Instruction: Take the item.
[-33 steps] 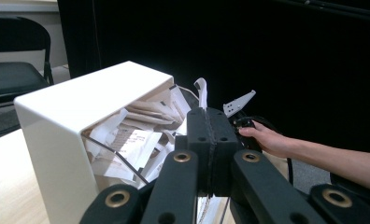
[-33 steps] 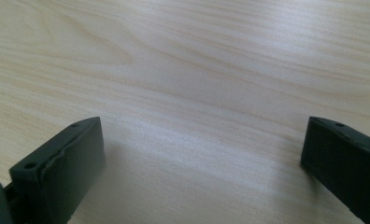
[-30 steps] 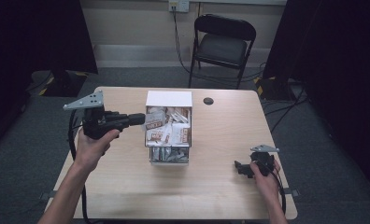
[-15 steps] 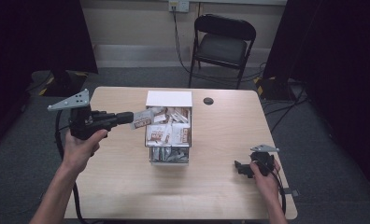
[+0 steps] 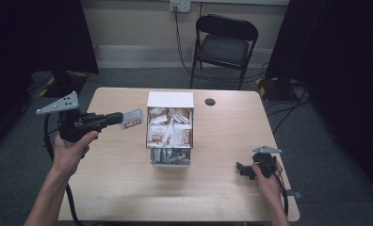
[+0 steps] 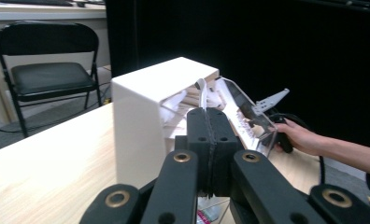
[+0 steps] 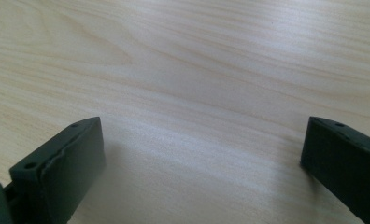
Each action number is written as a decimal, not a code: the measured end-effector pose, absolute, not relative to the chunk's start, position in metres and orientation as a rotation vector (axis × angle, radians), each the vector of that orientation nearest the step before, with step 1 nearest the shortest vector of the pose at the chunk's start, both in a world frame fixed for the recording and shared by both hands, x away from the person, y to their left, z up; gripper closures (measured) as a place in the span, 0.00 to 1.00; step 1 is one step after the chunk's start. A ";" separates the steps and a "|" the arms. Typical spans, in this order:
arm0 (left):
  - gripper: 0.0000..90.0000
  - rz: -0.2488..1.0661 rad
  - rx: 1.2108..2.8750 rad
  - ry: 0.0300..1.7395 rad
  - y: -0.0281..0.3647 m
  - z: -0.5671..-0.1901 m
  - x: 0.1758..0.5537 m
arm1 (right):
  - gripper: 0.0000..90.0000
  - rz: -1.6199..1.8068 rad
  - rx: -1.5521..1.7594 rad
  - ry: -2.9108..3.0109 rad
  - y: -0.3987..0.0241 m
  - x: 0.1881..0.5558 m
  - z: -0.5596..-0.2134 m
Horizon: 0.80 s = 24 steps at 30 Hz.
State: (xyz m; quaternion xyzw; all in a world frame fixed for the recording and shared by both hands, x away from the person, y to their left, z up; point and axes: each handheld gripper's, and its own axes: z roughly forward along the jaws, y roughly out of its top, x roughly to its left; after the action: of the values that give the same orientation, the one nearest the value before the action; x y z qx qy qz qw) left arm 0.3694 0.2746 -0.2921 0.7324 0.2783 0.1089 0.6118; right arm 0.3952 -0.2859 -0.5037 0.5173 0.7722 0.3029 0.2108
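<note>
**Tech 1:** Two grippers in service. Report the left gripper (image 5: pixel 119 117) first.

**Tech 2:** Its jaws are pressed together on a sachet (image 5: pixel 131 119), a flat packet with a brown printed band. In the left gripper view the packet's thin white edge (image 6: pixel 202 88) stands up out of the seam between the two black jaws. The sachet projects straight ahead of the jaw tips and hangs in the air, apart from the table (image 5: pixel 118 183).

**Tech 1:** Position relative to the box?

**Tech 2:** The dispenser box (image 5: pixel 170 100), white on top with clear walls and full of similar sachets, stands just ahead of the left gripper's tips. The held sachet is near the box's side wall but not touching it.

**Tech 1:** Hand pose?

**Tech 2:** The left hand (image 5: pixel 69 150) grasps the handle from below, forearm raised off the table, gripper held level and pointing at the box.

**Tech 1:** Right gripper (image 5: pixel 245 168)?

**Tech 2:** Jaws spread wide, nothing between them; bare tabletop (image 7: pixel 197 93) lies directly under them. The right hand (image 5: pixel 265 178) rests low on the table, well apart from the box.
</note>
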 end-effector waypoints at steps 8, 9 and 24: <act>1.00 0.285 1.707 0.666 0.284 -0.301 0.371 | 0.00 0.842 1.438 2.146 -0.286 0.395 -0.504; 1.00 0.286 1.713 0.672 0.285 -0.302 0.372 | 0.00 0.842 1.438 2.146 -0.286 0.395 -0.504; 1.00 0.289 1.771 0.748 0.286 -0.340 0.388 | 0.00 0.842 1.438 2.146 -0.286 0.395 -0.504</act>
State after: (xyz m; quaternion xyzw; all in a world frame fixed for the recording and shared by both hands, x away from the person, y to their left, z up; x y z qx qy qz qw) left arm 0.3876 0.2855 -0.3402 0.7525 0.3177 0.1226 0.5637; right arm 0.3952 -0.2859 -0.5037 0.5173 0.7722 0.3029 0.2109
